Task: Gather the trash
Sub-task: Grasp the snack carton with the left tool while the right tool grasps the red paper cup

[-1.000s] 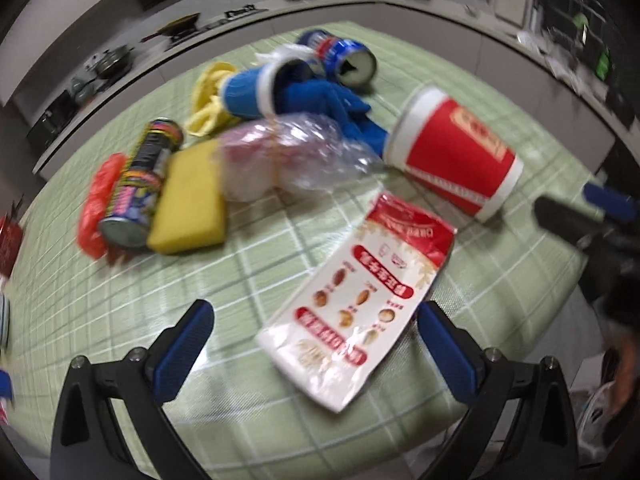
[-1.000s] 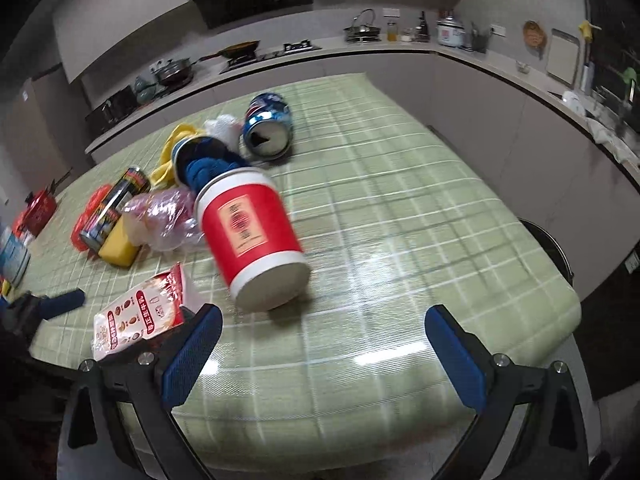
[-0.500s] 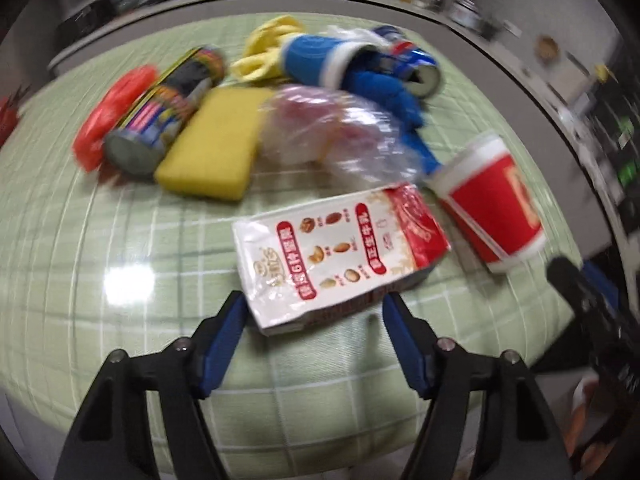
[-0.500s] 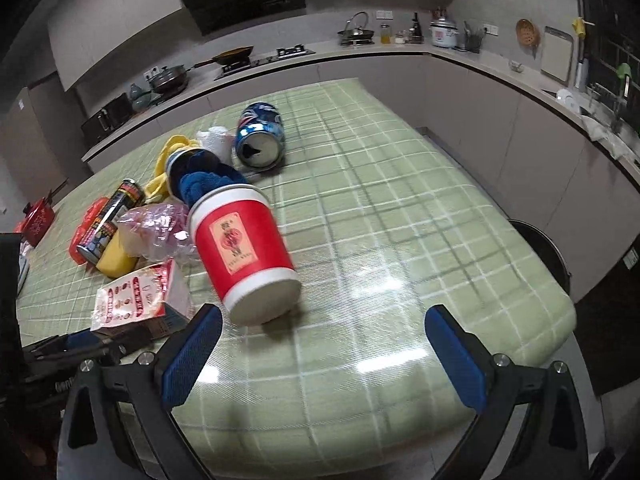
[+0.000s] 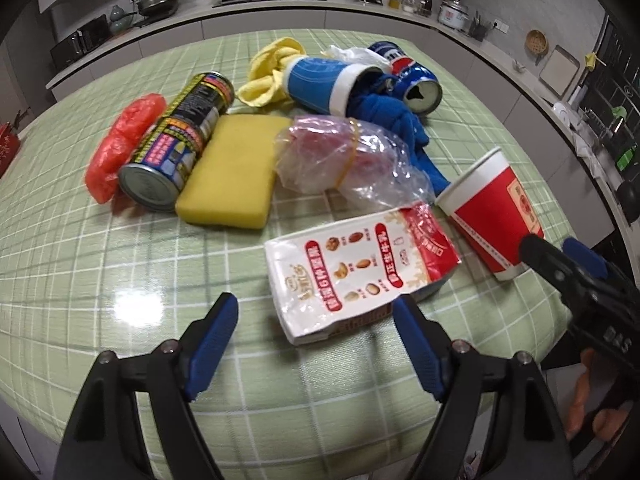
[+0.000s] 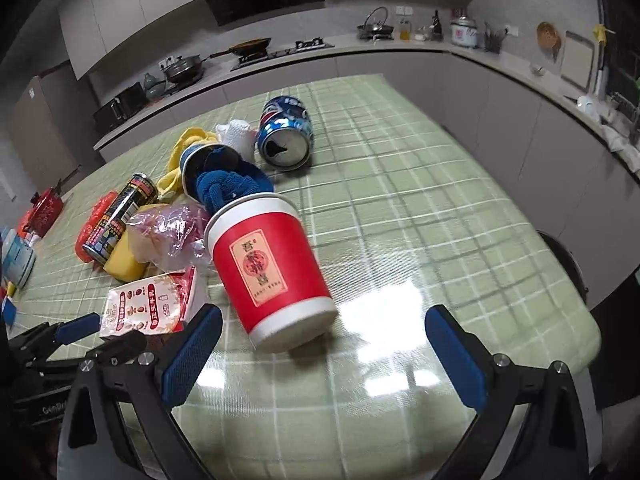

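Green checked cloth covers the table (image 5: pixel 120 248) under both our spread grippers, with the trash lying ahead of them.

Our left gripper (image 5: pixel 316 316) is released, its blue pads wide apart, and the white-and-red snack carton (image 5: pixel 360 272) lies flat just ahead of it, its near end between the fingertips but touching neither that we can tell. Beyond it we see a crumpled clear bag (image 5: pixel 344 160), a yellow sponge (image 5: pixel 232 172), a dark can (image 5: pixel 176 140) on its side and a blue cup (image 5: pixel 324 84). Our right gripper (image 6: pixel 320 336) also hangs unclenched, holding nothing; the red paper cup (image 6: pixel 268 268) lies tipped over just ahead, its base toward us and nearer the left finger. A blue soda can (image 6: pixel 286 140) lies farther ahead.
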